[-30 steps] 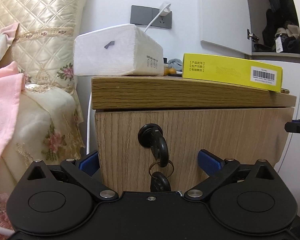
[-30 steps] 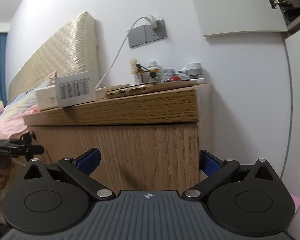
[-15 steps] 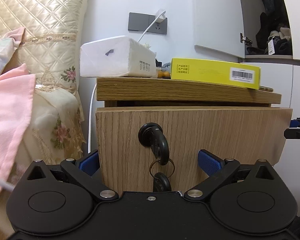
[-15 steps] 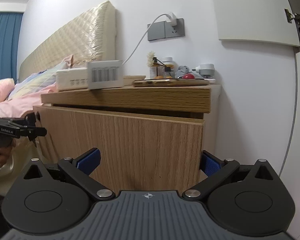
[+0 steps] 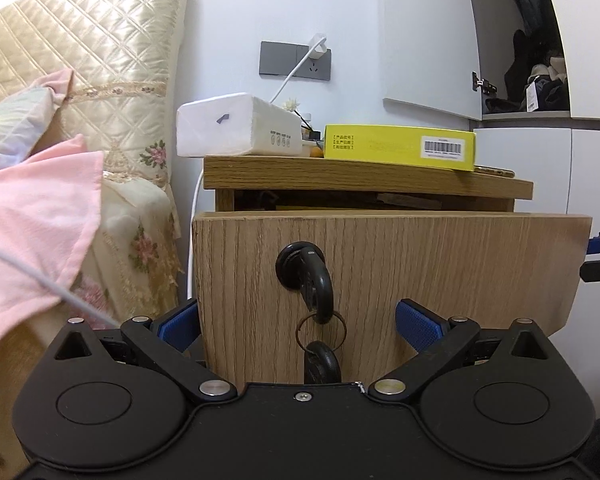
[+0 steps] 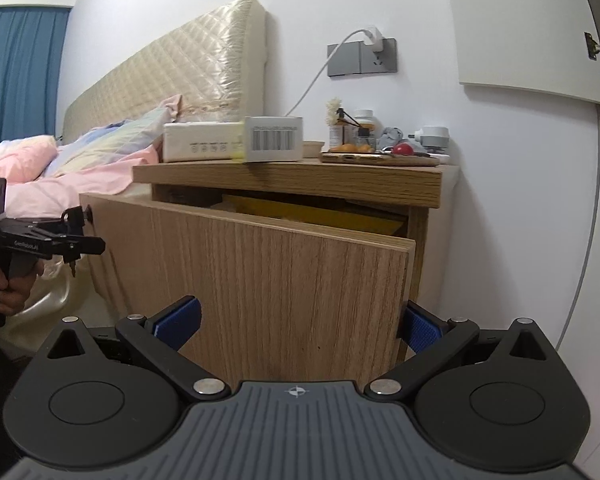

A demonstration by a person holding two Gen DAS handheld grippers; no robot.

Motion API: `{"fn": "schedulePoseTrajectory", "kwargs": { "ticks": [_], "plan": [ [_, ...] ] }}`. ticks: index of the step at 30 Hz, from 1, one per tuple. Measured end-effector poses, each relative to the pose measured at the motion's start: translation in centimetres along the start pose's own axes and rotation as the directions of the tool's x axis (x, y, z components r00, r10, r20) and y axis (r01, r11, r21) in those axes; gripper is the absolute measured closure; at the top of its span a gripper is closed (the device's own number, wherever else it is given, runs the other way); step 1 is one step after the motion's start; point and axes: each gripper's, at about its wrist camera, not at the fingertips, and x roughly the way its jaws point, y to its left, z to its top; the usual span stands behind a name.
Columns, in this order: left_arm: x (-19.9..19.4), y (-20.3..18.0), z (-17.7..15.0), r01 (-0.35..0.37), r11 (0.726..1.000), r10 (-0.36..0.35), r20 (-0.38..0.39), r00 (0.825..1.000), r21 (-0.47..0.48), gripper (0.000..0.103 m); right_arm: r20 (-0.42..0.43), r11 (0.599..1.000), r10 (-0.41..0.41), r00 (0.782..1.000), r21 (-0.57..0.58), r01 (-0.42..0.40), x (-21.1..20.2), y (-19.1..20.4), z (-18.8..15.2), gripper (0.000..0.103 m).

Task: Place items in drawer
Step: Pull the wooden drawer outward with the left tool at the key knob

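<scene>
The wooden drawer front (image 5: pixel 420 264) of the nightstand stands pulled out from the cabinet, also in the right wrist view (image 6: pixel 268 272). A black key (image 5: pixel 314 284) with a ring and second key hangs in its lock. My left gripper (image 5: pixel 298 320) is open, fingers spread either side of the key, close to the drawer front. My right gripper (image 6: pixel 298 324) is open, its pads straddling the drawer's right end. On the nightstand top sit a white tissue pack (image 5: pixel 240 126), a yellow box (image 5: pixel 398 146) and a gold phone (image 6: pixel 380 158). Yellow contents (image 6: pixel 320 214) show inside the drawer.
A bed with quilted headboard (image 5: pixel 80 76) and pink sheet (image 5: pixel 32 204) lies left of the nightstand. A charger cable (image 5: pixel 192 216) runs down from the wall socket. Small bottles and a red object (image 6: pixel 402 149) stand at the back. A white wardrobe (image 5: pixel 560 168) is at the right.
The drawer has slid out toward me, opening a gap under the nightstand top. Both grippers have drawn back with it and stayed open.
</scene>
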Motion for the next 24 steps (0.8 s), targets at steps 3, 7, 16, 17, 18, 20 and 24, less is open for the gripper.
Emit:
{"fn": "schedulePoseTrajectory", "kwargs": {
  "ticks": [3,7,16,17,18,20,24],
  "plan": [
    [-1.2,-0.4,-0.3,-0.007,1.000,0.007,0.006,1.000,-0.010,0.003,-0.005,1.000,0.008,1.000,-0.009,-0.008,-1.1,0.7,-0.2,0.000],
    [-2.9,-0.9,-0.8,-0.016,1.000,0.017,0.016,1.000,-0.020,0.003,-0.012,1.000,0.013,1.000,-0.027,-0.014,-2.5,1.6,-0.5,0.000],
    [-6.4,-2.0,-1.1,-0.043,0.997,0.045,0.035,0.998,-0.069,0.003,-0.015,0.999,0.031,0.999,-0.014,-0.031,-5.6,3.2,-1.1,0.000],
    [-6.9,-2.1,-0.9,-0.050,0.996,0.053,0.043,0.998,-0.080,0.003,-0.016,1.000,0.024,1.000,-0.003,-0.024,-5.7,3.4,-1.1,0.000],
    [-7.4,-2.4,-0.8,-0.062,0.994,0.066,0.046,0.997,-0.091,0.003,-0.015,1.000,0.014,1.000,0.016,-0.013,-5.8,3.5,-1.0,0.000],
    [-8.4,-3.2,-0.5,-0.088,0.991,0.092,0.043,0.995,-0.100,0.003,0.000,0.998,-0.019,1.000,0.052,0.019,-6.1,3.9,-0.7,0.000],
    [-10.3,-5.5,0.7,-0.112,0.989,0.117,0.050,0.992,-0.095,0.002,0.045,0.987,-0.106,0.993,0.128,0.099,-7.3,5.1,-0.1,0.000]
  ]
}}
